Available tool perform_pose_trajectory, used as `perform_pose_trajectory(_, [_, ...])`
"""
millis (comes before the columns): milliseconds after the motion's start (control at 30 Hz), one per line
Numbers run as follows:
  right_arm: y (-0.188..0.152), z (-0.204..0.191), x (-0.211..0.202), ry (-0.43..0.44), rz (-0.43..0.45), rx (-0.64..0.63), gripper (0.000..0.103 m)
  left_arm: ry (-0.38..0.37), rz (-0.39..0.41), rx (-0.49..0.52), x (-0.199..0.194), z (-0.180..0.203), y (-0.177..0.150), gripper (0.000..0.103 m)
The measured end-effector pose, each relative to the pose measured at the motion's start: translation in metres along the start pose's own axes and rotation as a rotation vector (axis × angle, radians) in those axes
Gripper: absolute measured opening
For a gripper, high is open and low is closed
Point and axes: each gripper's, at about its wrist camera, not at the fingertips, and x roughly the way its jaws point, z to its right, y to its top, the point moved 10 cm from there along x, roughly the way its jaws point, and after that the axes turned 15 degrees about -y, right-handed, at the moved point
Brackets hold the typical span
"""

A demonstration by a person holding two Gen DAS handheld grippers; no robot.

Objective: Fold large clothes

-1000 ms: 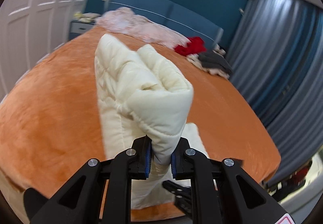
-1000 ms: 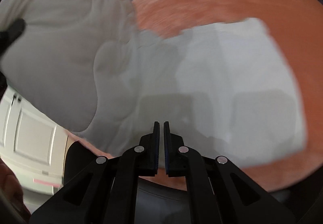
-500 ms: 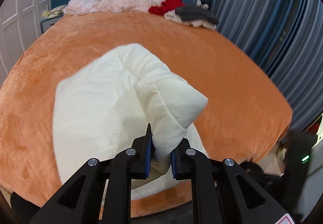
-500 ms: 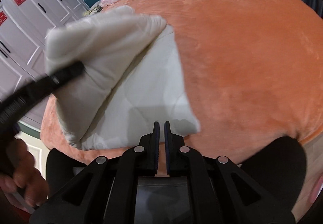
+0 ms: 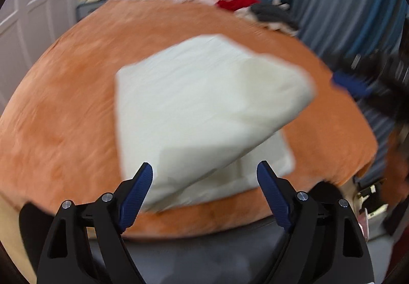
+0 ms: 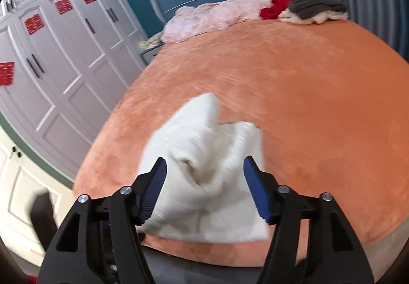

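On the orange bed (image 6: 306, 94) | cream quilted garment (image 5: 204, 105) lying folded | left tool (image 5: 204, 174), right tool (image 6: 204, 168) just spread apart, gripping nothing

A cream quilted garment (image 5: 204, 115) is lying folded near the front edge of the orange bed (image 5: 64, 110). Its lower layer is resting flat, roughly rectangular, while an upper flap is sitting loosely on top, its right corner lifting off the layer beneath. From the right wrist view the garment (image 6: 204, 181) is bunching up, puffy folds rising in the middle. Motion blur is hiding its stitching.
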Motion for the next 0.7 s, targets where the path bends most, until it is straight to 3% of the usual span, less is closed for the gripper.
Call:
perform_pose_trajectory(167, [-0.012,-0.027,0.033,-0.015,-0.124,-0.058,0.064,0.054,-0.085,-0.051,0.015,-0.033,-0.029,0.081])
perform_pose_trajectory(267, [-0.024,-0.037,0.039,0.001,-0.179,-0.089,0.025,0.086,-0.119,-0.04,0.026,-0.044,-0.038,0.078])
perform_pose_trajectory(300, [-0.028,-0.035,0.033,0.008,-0.168,-0.086,0.017,0.099,-0.121,-0.034,0.03,-0.049,-0.038,0.075])
perform_pose_trajectory(367, [-0.028,-0.028,0.015,0.036,-0.14,-0.075,0.015,0.113,-0.135,-0.045,0.034,-0.056,-0.038,0.05])
perform_pose_trajectory(433, [-0.034,-0.013,-0.001,0.004,-0.113,-0.073,0.014,0.11,-0.154,-0.07,0.038,-0.064,-0.04,0.031])
perform_pose_trajectory(533, [-0.058,0.016,0.004,-0.097,-0.139,-0.072,0.014,0.079,-0.166,-0.09,0.041,-0.067,-0.04,0.024])
perform_pose_trajectory(700, [-0.121,0.055,0.044,-0.229,-0.251,-0.061,0.013,0.122,-0.192,-0.035,0.048,-0.062,-0.046,0.021])
